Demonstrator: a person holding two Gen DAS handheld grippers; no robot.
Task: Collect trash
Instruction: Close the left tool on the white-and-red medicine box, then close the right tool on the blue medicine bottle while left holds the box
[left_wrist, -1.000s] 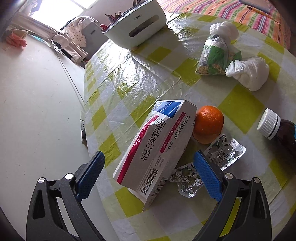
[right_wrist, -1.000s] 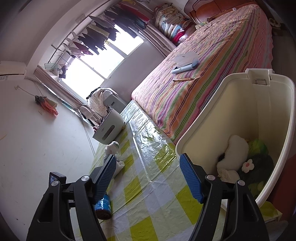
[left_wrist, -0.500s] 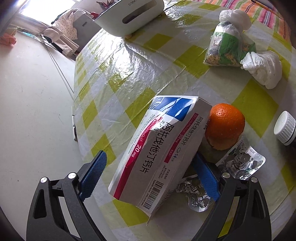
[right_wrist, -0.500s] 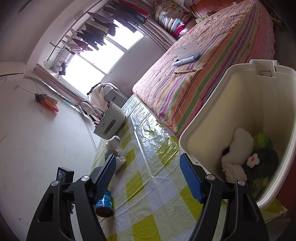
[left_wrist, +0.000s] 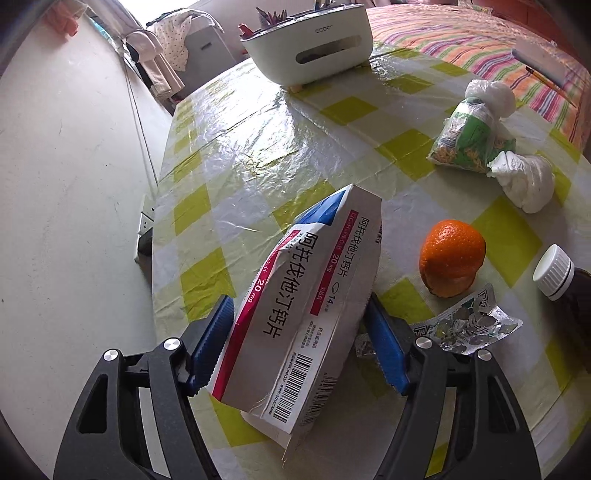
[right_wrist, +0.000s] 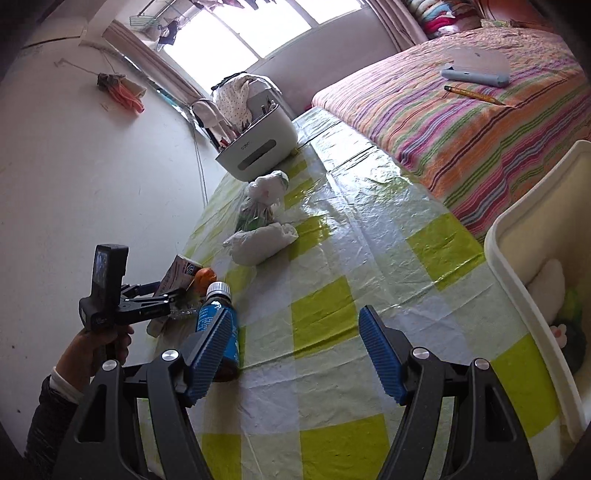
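My left gripper (left_wrist: 299, 343) is shut on a white, red and blue medicine box (left_wrist: 306, 306), tilted with its far end up over the table. Beside it lie an orange peel (left_wrist: 452, 258), a used blister pack (left_wrist: 469, 328), a brown bottle with a white cap (left_wrist: 554, 271), a green snack bag (left_wrist: 469, 144) and a white tied bag (left_wrist: 524, 181). My right gripper (right_wrist: 295, 354) is open and empty above the checked tablecloth. The white trash bin (right_wrist: 517, 236) stands at the right edge. The left gripper and box show in the right wrist view (right_wrist: 162, 291).
A white desk organiser (left_wrist: 314, 48) stands at the table's far end. A striped bed (right_wrist: 461, 110) runs along the table's right side. The wall is on the left. The blue-labelled bottle (right_wrist: 218, 325) stands by my right gripper's left finger.
My left gripper closed on the medicine box and lifted its far end. My right gripper swung left from the bin toward the table's middle.
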